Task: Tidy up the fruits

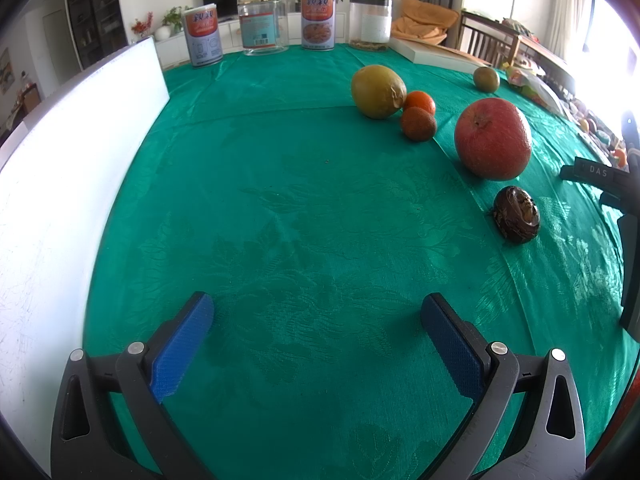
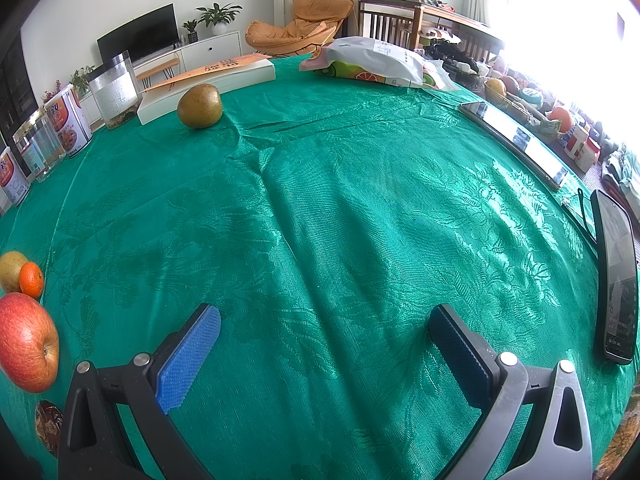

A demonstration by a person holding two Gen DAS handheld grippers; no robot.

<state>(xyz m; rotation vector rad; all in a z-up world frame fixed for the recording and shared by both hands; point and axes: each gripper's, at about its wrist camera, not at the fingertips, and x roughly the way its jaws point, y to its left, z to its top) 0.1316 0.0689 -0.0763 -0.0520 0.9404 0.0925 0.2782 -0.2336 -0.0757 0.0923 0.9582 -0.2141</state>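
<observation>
On the green tablecloth (image 1: 304, 208) several fruits lie to the right of my open left gripper (image 1: 316, 312): a red apple (image 1: 493, 139), a dark brown wrinkled fruit (image 1: 516, 214), a yellow-green pear (image 1: 377, 91), a small orange (image 1: 420, 102) and a rough reddish fruit (image 1: 418, 124). A brownish-green fruit (image 1: 486, 79) sits farther back. My right gripper (image 2: 325, 326) is open over bare cloth, with nothing between its blue pads. In its view the apple (image 2: 27, 344), the small orange (image 2: 32, 279) and the dark fruit (image 2: 49, 424) lie at the left edge; the brownish-green fruit (image 2: 200, 105) rests far ahead.
A white board (image 1: 68, 168) stands along the left. Tins and clear jars (image 1: 262, 24) line the far edge beside a flat white box (image 2: 216, 80). A plastic bag (image 2: 372, 62) lies at the back. Two phones (image 2: 616, 276) and a long strip (image 2: 516, 136) lie on the right.
</observation>
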